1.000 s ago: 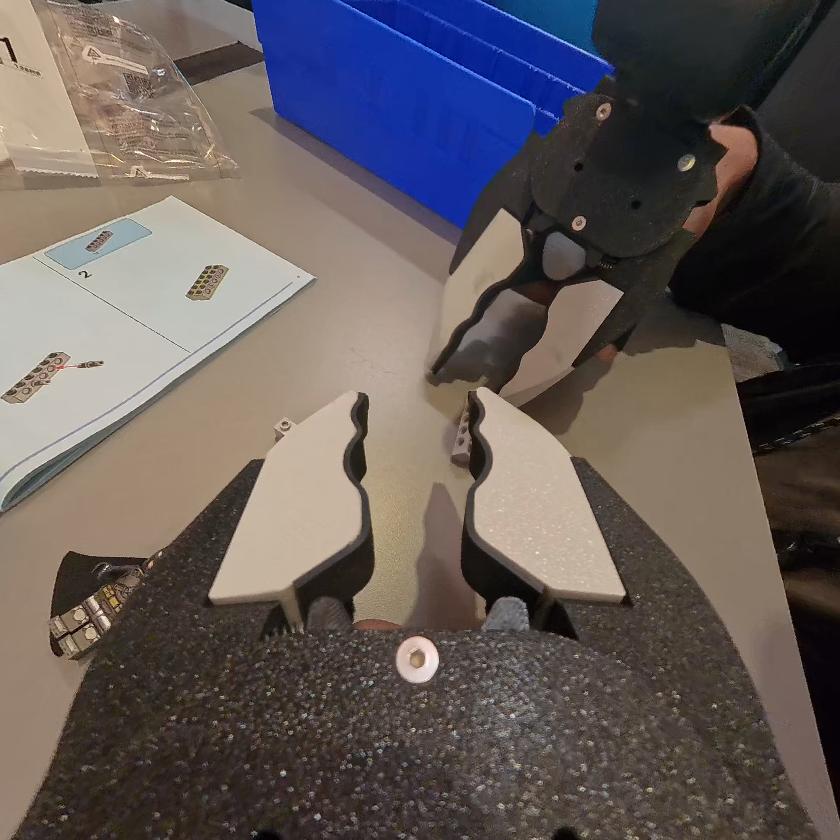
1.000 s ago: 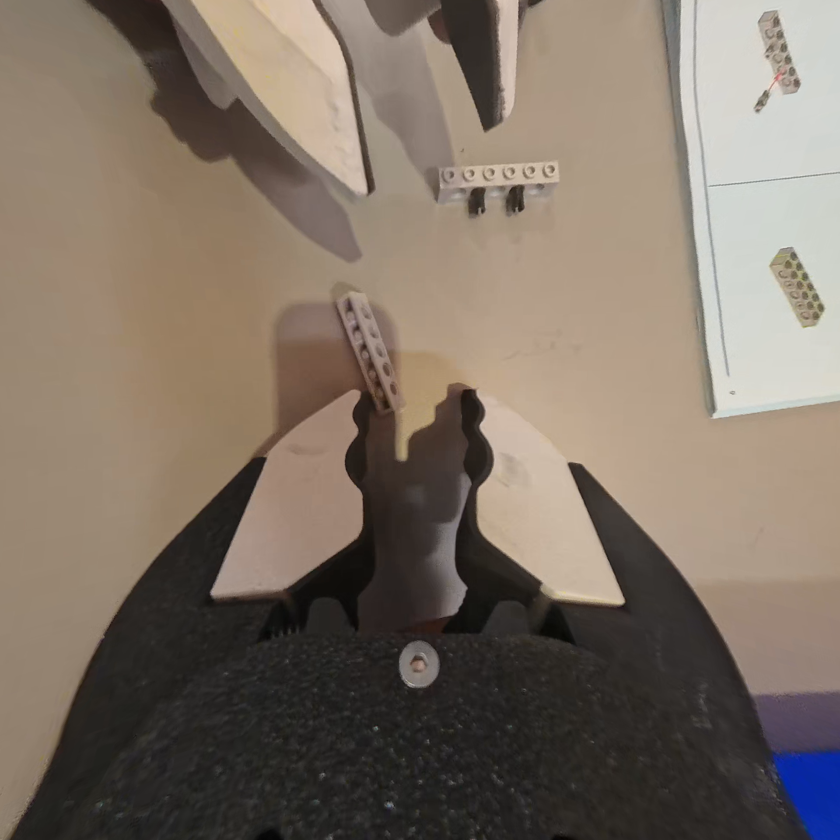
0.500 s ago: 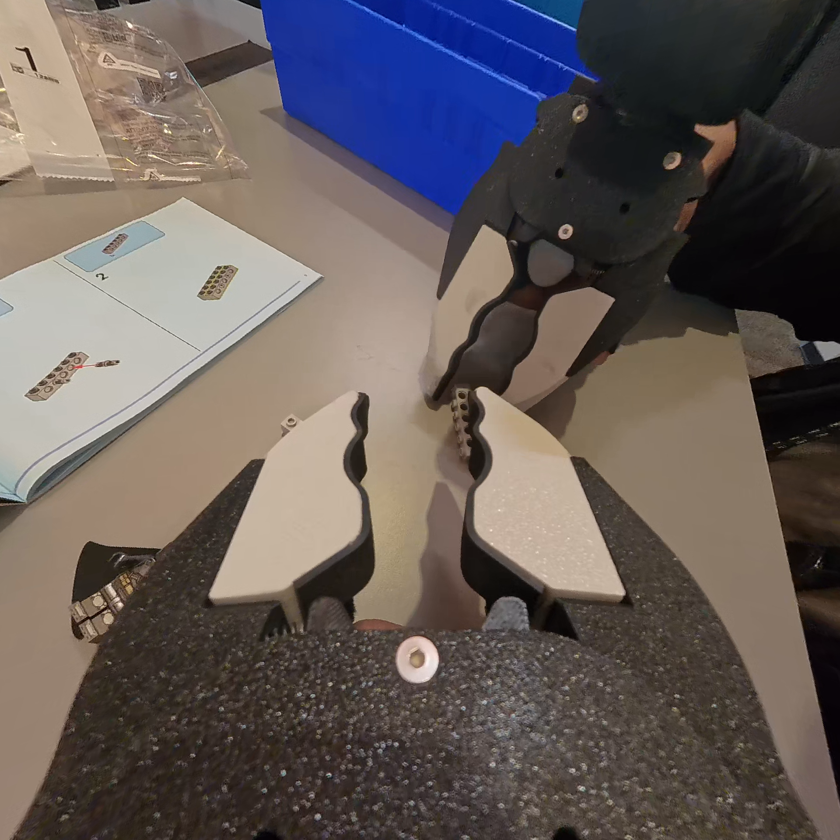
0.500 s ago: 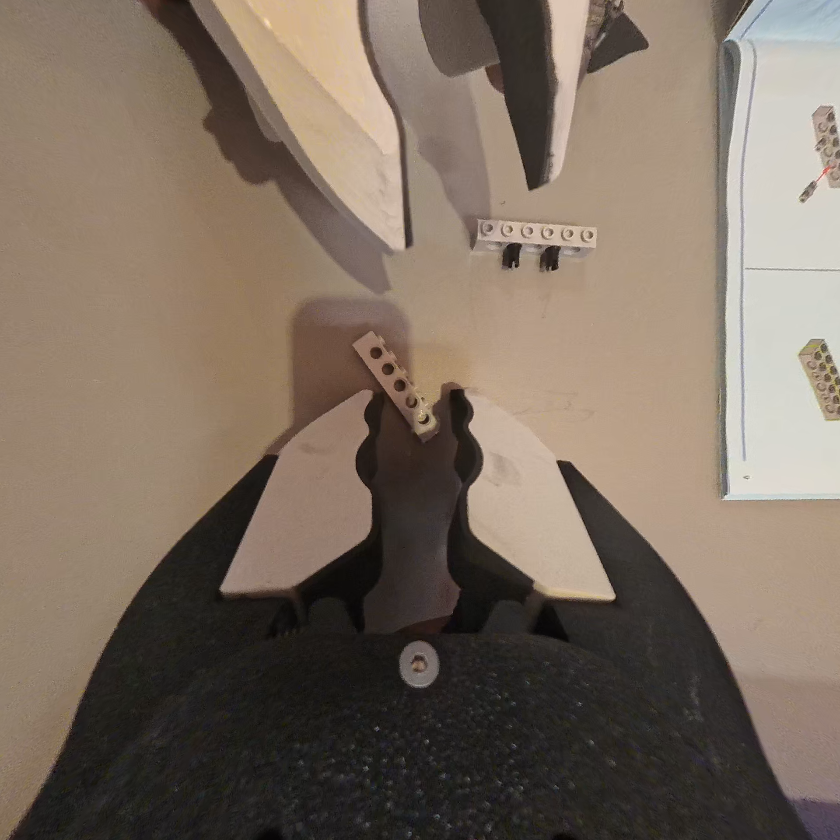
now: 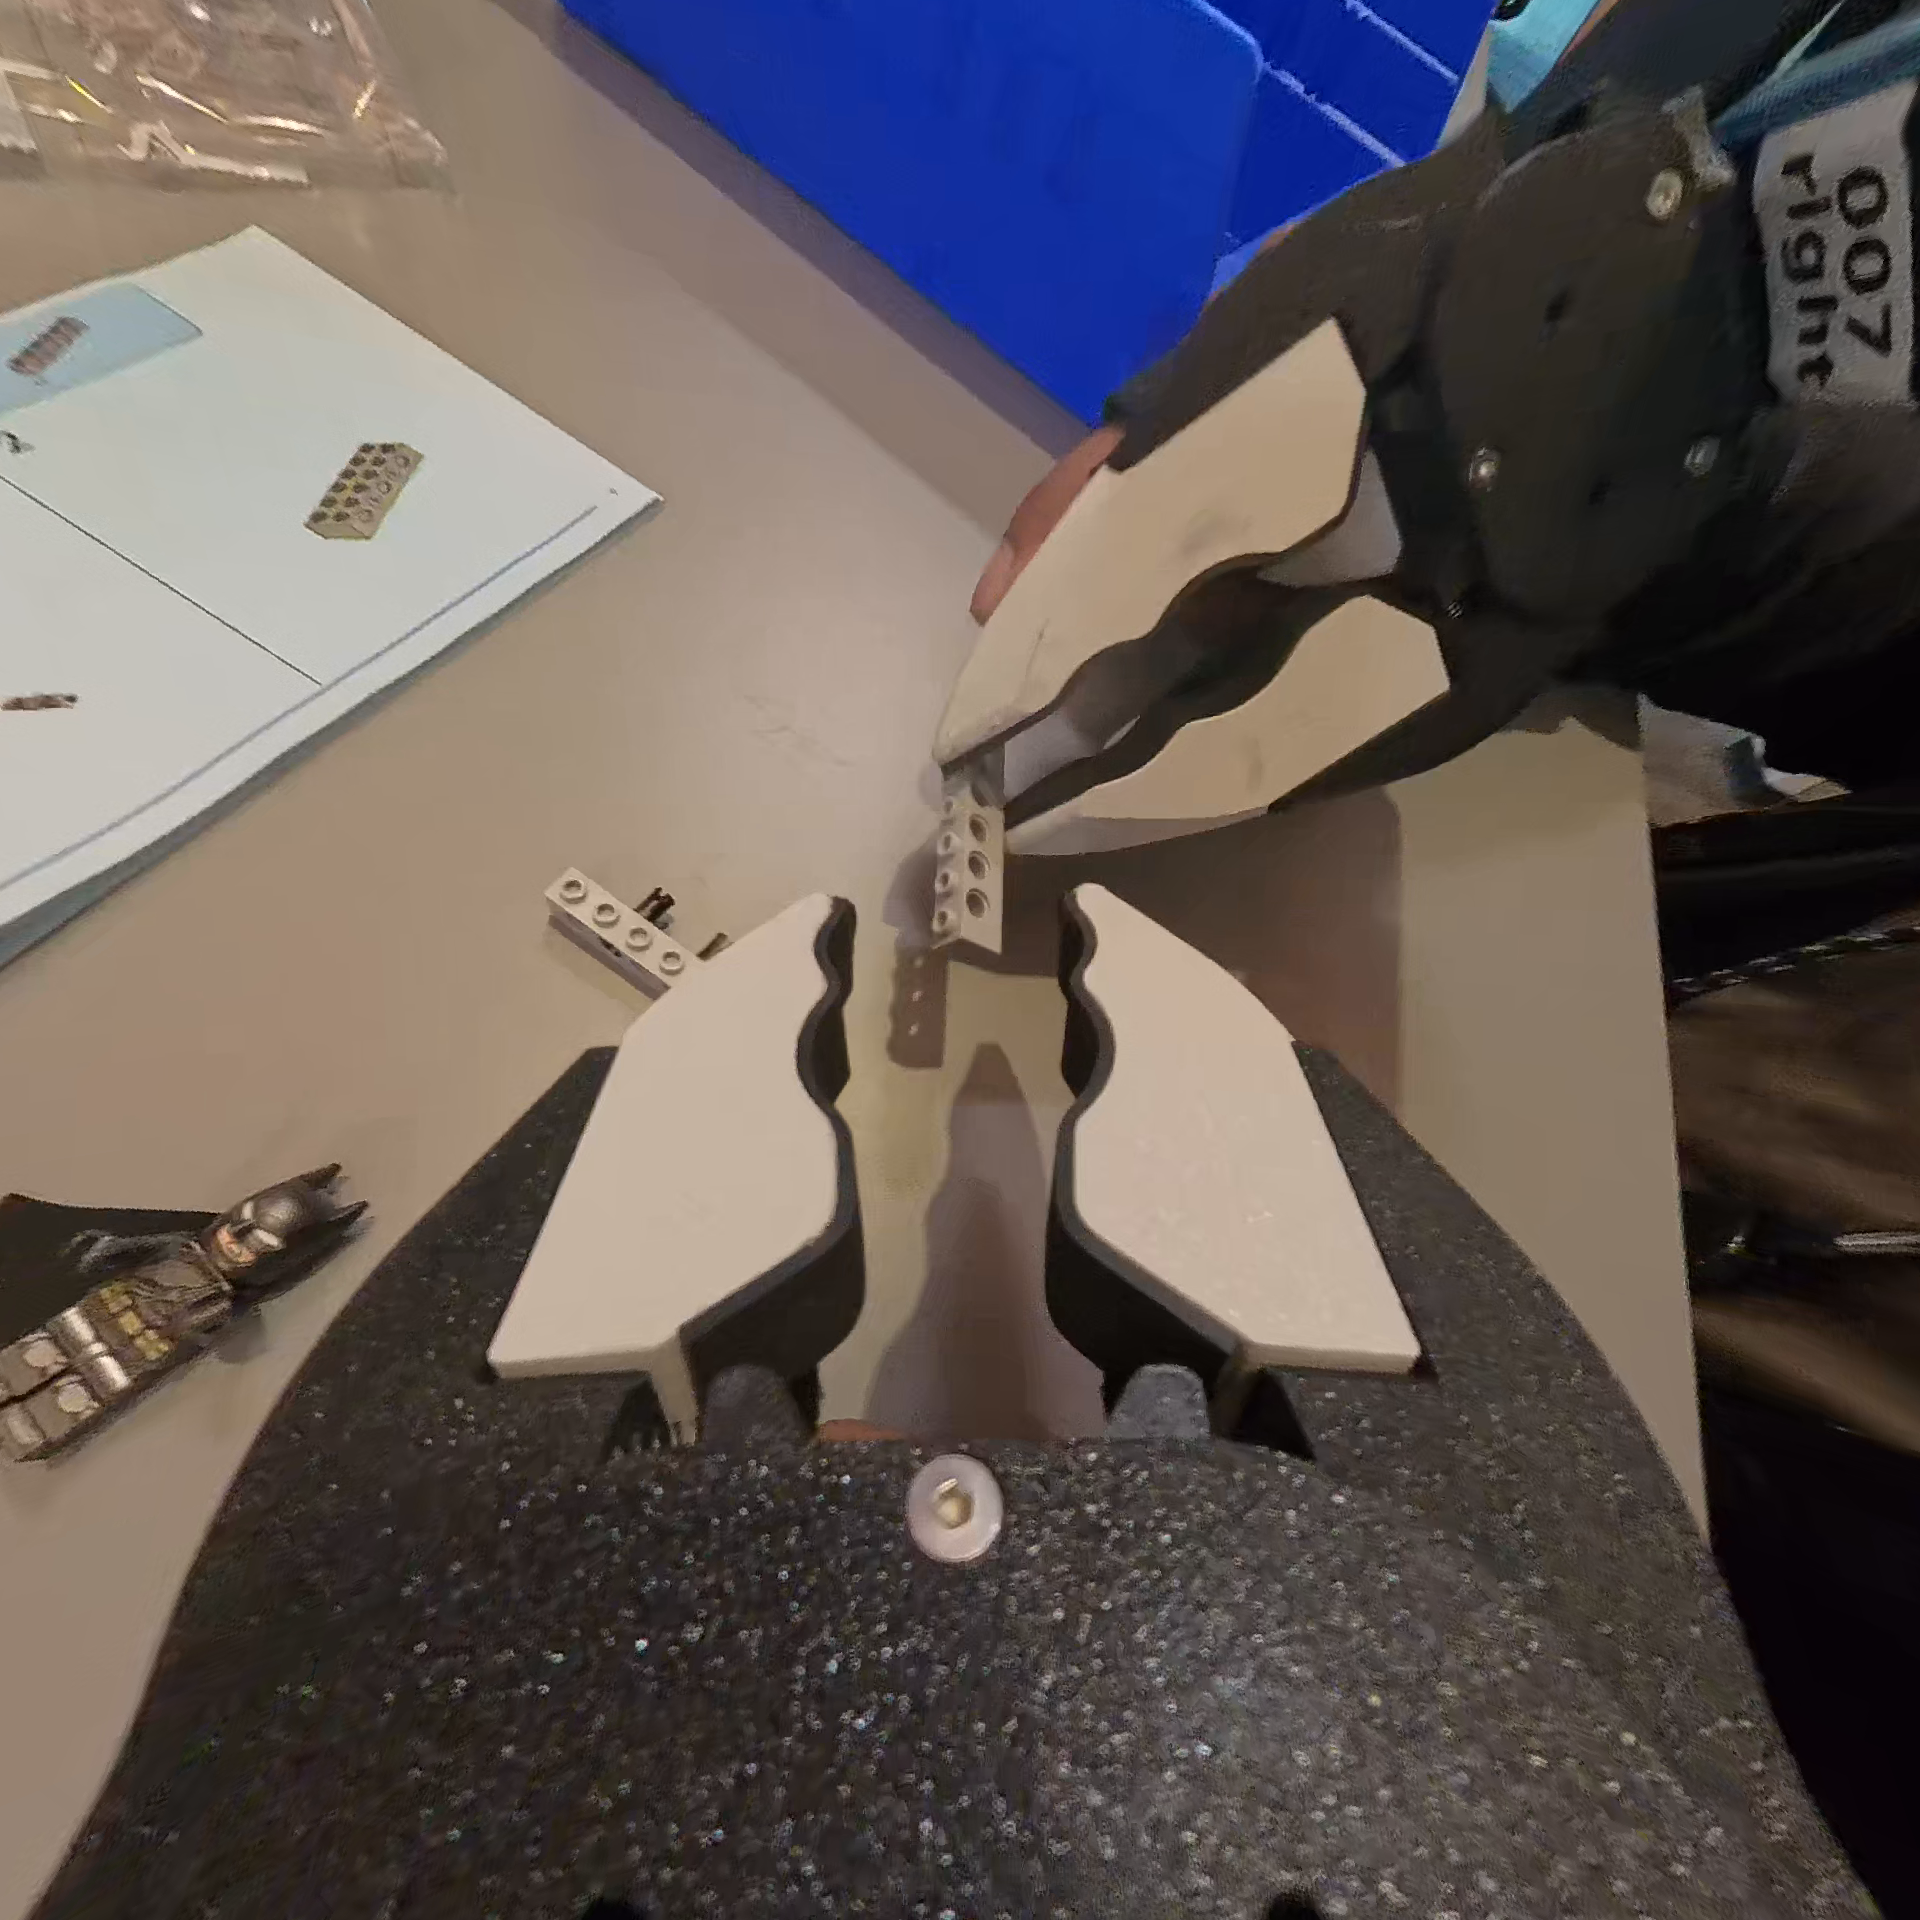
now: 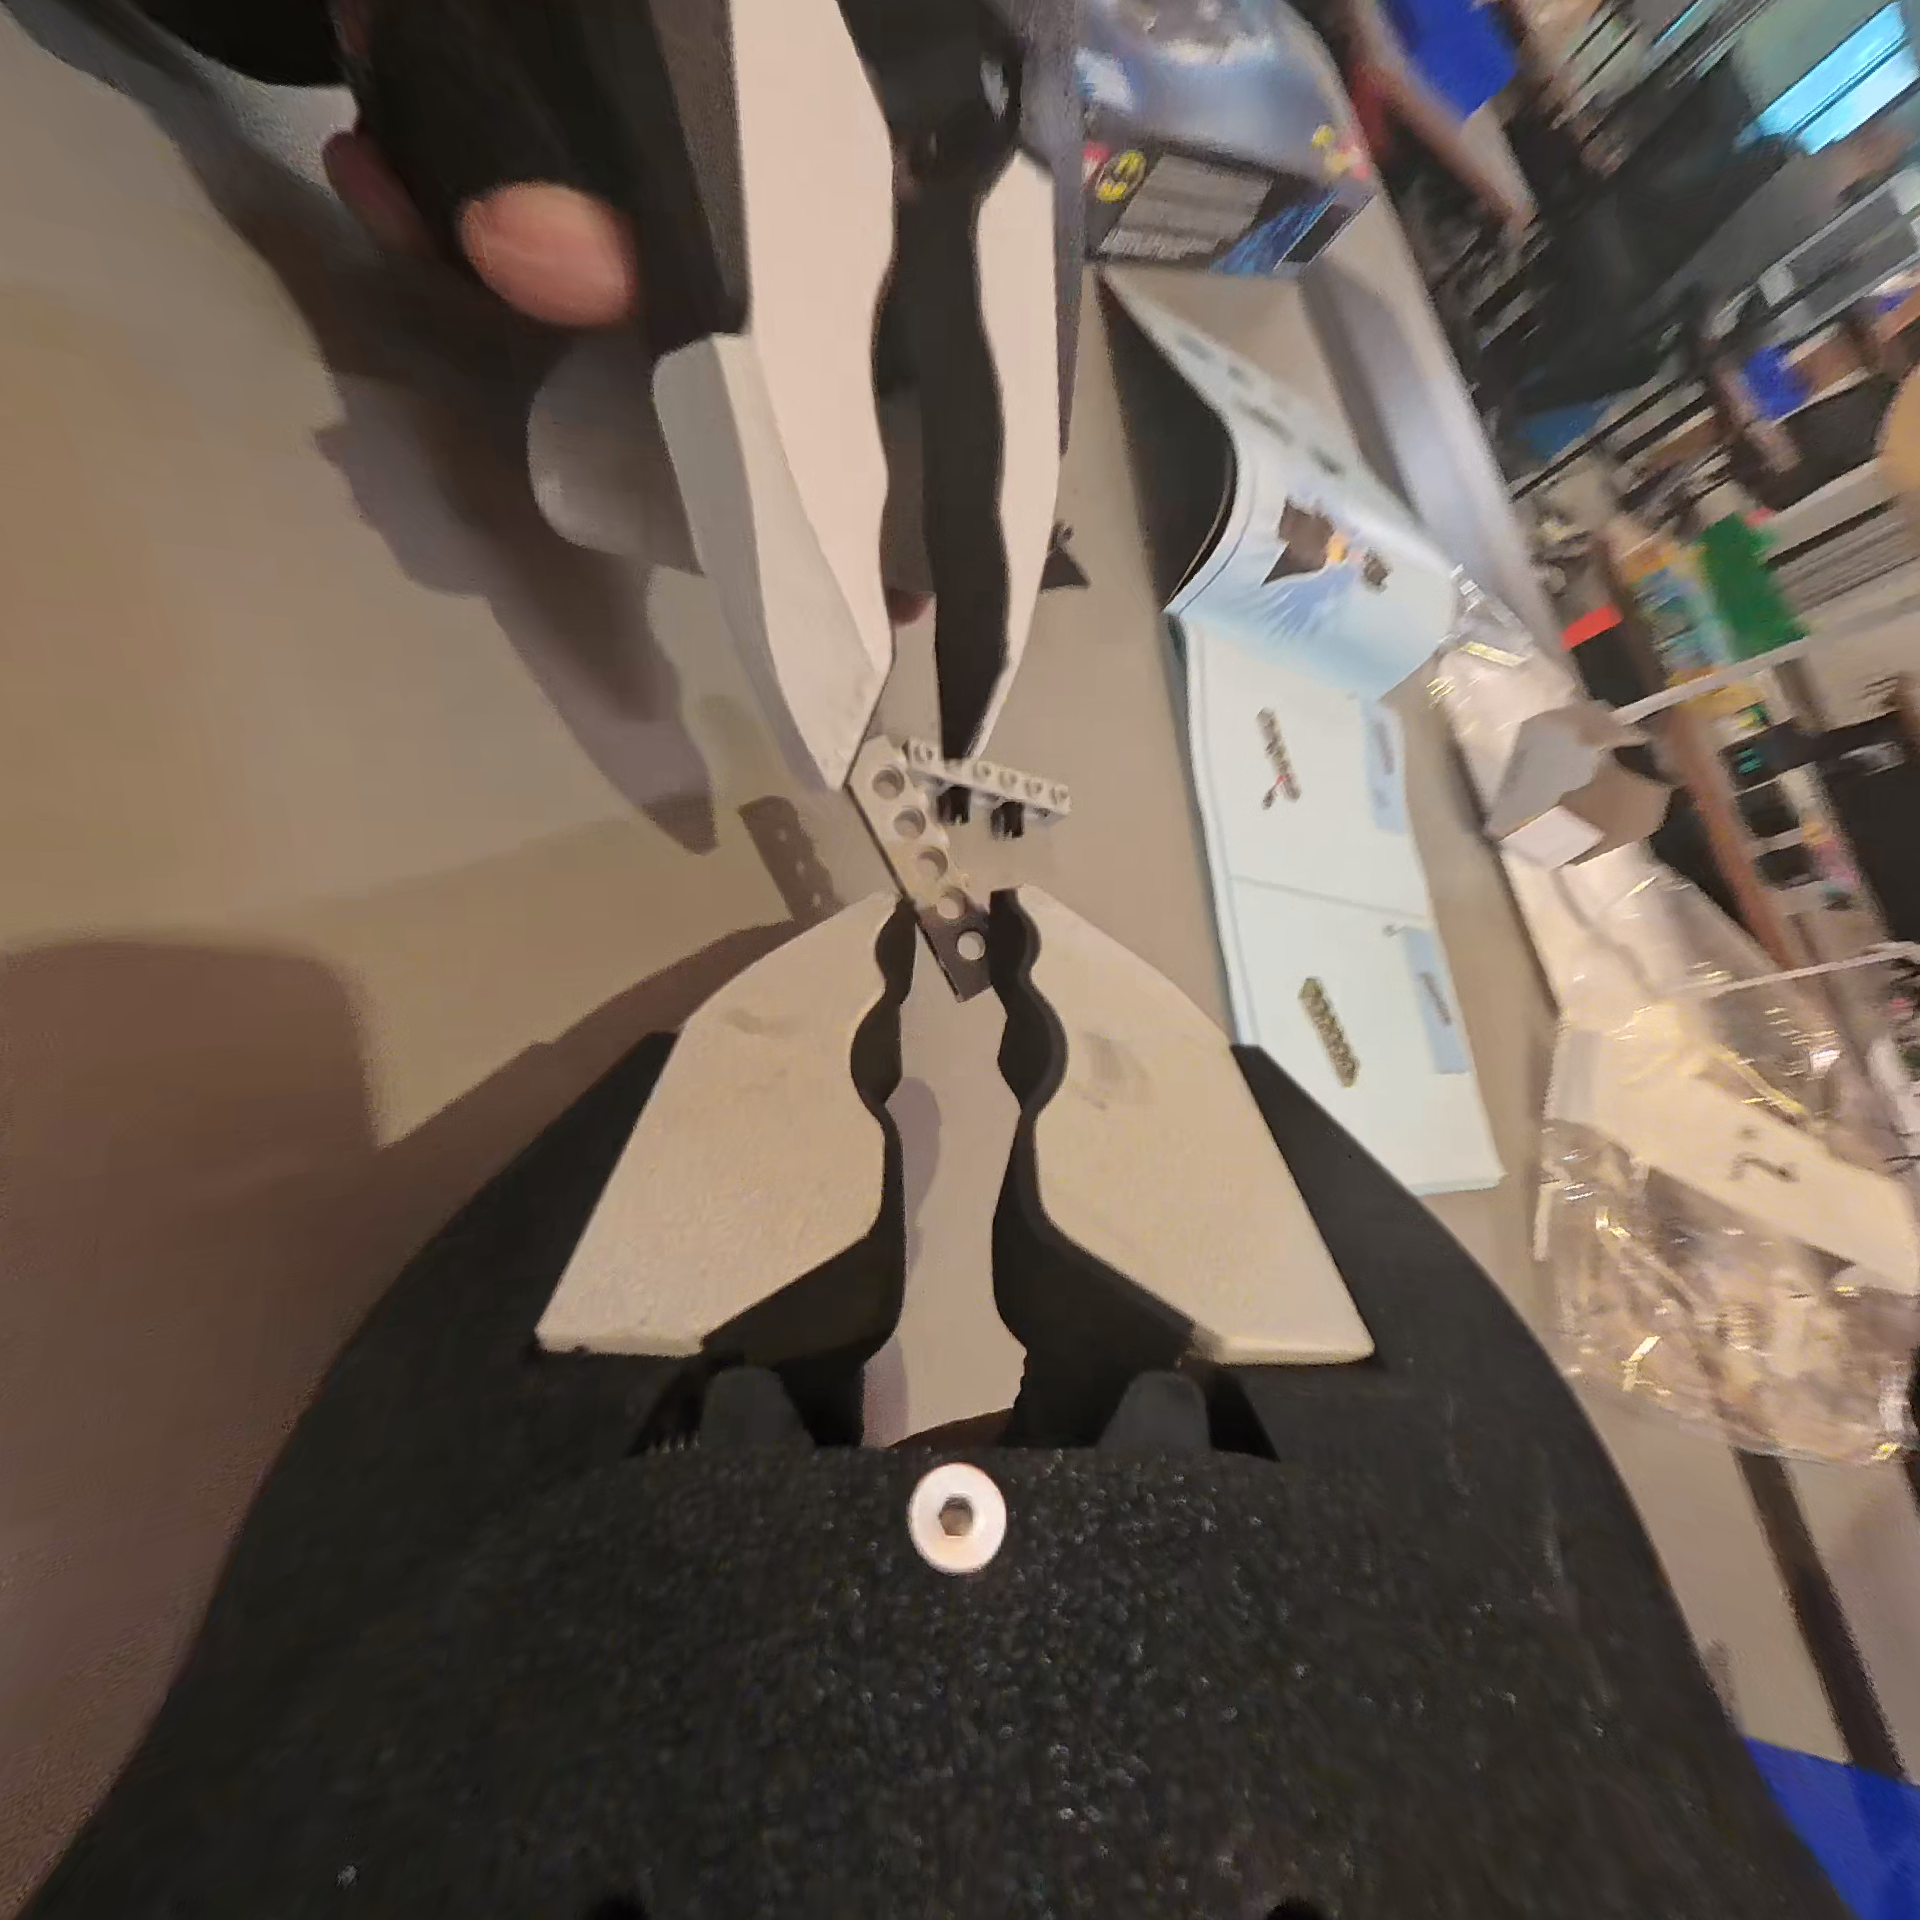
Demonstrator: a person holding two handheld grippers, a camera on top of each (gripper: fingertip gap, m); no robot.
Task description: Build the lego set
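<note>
The grey holed brick (image 6: 928,871) has come up off the table (image 5: 644,727), clamped slantwise in the right gripper's (image 6: 948,914) tips; the left gripper (image 5: 956,914) gapes bare just below.

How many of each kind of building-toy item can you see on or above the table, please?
Grey holed beams: 2 (one in the right gripper, one with black pins lying on the table)
Minifigures: 1
Instruction booklets: 1
Total: 4
</note>
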